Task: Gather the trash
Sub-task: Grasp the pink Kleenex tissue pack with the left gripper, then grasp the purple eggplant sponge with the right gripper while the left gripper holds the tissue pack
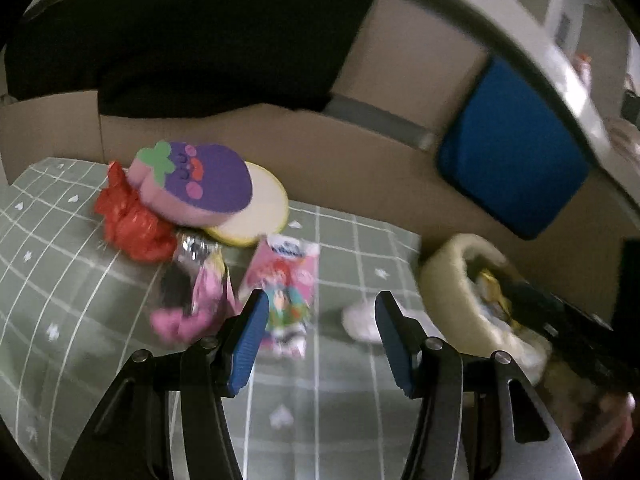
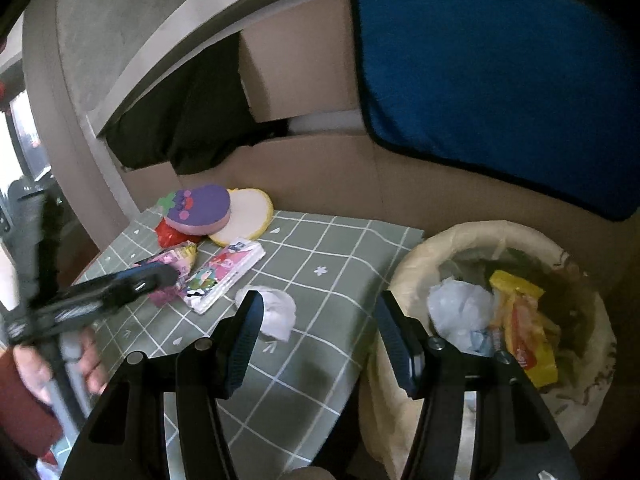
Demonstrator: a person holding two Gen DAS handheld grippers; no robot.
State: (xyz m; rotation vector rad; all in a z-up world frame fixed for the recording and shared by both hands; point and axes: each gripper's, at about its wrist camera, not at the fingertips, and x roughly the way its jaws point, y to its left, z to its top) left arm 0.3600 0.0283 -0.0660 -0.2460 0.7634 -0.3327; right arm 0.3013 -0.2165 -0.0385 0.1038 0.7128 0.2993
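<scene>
Trash is mostly on the green checked cloth (image 2: 320,240): a pink wrapper (image 1: 280,292) just past my left gripper (image 1: 320,336), a crumpled tissue (image 2: 276,312) by my right gripper (image 2: 320,340). Both are wide open, nothing held. Bin (image 2: 416,264) sits on the right.

Home: checked tablecloth (image 2: 328,248), lined bin (image 2: 416,256)

The tabletop (image 2: 320,248) wears a grey-green cloth with a white grid and small white hearts. On it lie a purple sponge (image 2: 200,210) with pink dots, a cream disc (image 2: 248,216) edged yellow, a red wrapper (image 1: 128,216), pink packets (image 2: 224,272) and white tissue (image 2: 276,312). The cream-lined bin (image 2: 412,264) holds what looks like a yellow wrapper (image 2: 524,320).
</scene>
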